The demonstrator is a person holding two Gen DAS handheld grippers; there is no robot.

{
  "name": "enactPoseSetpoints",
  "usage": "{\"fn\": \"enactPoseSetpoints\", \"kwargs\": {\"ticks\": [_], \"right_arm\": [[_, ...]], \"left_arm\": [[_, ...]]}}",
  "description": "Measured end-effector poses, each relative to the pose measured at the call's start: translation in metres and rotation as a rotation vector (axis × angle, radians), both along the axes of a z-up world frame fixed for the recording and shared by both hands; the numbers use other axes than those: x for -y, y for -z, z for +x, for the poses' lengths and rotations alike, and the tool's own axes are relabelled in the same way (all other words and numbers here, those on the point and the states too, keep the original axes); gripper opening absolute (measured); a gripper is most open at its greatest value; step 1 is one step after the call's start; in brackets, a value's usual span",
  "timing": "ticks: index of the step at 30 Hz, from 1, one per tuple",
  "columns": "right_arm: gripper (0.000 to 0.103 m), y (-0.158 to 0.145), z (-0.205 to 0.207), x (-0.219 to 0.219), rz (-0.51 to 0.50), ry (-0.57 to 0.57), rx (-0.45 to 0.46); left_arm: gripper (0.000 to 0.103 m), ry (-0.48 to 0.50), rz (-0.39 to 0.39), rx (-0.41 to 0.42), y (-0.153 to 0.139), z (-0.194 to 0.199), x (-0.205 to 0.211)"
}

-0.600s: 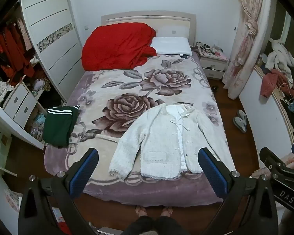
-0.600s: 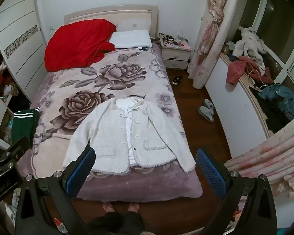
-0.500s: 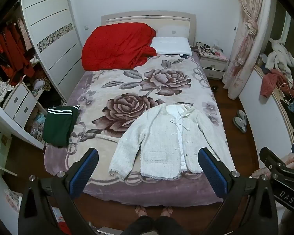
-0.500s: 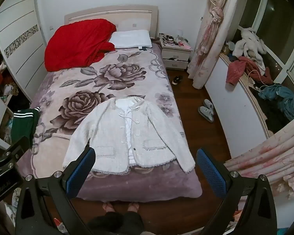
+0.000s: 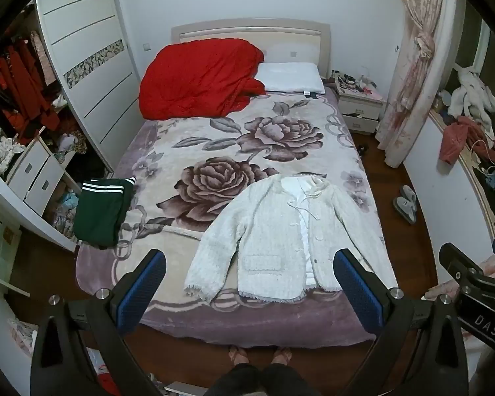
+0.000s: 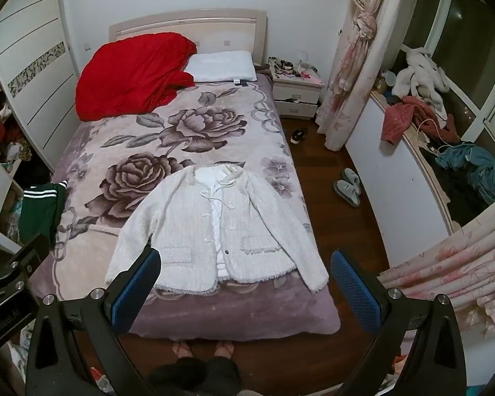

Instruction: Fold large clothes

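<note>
A white fuzzy jacket [image 5: 280, 234] [image 6: 214, 227] lies spread flat, front up and sleeves out, near the foot of the bed [image 5: 214, 151] [image 6: 168, 138]. A folded dark green garment with white stripes [image 5: 104, 209] [image 6: 44, 209] sits at the bed's left edge. My left gripper [image 5: 247, 283] hangs high above the foot of the bed, open, nothing between its blue pads [image 5: 142, 292]. My right gripper [image 6: 246, 283] is likewise open and empty, well above the jacket's hem. Each gripper's black body shows at the edge of the other's view.
A red quilt [image 5: 198, 82] and a white pillow [image 5: 290, 77] lie at the headboard. A wardrobe [image 5: 82, 52] with open drawers stands left; a nightstand [image 5: 359, 105], curtain [image 5: 412, 66], slippers [image 5: 406, 203] and a cluttered window ledge [image 6: 422, 125] stand right. The person's feet [image 5: 257, 353] are at the bed's foot.
</note>
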State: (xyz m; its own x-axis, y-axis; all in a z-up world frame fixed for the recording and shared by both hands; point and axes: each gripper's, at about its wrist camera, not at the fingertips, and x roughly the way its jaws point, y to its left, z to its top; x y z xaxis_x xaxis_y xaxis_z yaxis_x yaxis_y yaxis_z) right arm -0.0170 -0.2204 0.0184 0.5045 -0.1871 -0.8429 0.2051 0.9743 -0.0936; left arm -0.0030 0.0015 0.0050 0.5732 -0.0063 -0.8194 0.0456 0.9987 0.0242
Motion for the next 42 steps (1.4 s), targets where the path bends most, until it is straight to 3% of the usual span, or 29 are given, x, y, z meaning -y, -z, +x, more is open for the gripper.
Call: {"fn": "enactPoseSetpoints", "kwargs": {"ticks": [28, 34, 42], "right_arm": [[0.103, -0.015, 0.001, -0.002, -0.004, -0.002, 0.017], [0.103, -0.020, 0.005, -0.003, -0.005, 0.000, 0.019], [0.103, -0.024, 0.008, 0.001, -0.007, 0.000, 0.023]], "left_arm": [[0.103, 0.001, -0.004, 0.015, -0.006, 0.000, 0.000], [0.103, -0.006, -0.006, 0.026, -0.026, 0.008, 0.014], [0.103, -0.005, -0.007, 0.029, -0.026, 0.007, 0.012]]}}
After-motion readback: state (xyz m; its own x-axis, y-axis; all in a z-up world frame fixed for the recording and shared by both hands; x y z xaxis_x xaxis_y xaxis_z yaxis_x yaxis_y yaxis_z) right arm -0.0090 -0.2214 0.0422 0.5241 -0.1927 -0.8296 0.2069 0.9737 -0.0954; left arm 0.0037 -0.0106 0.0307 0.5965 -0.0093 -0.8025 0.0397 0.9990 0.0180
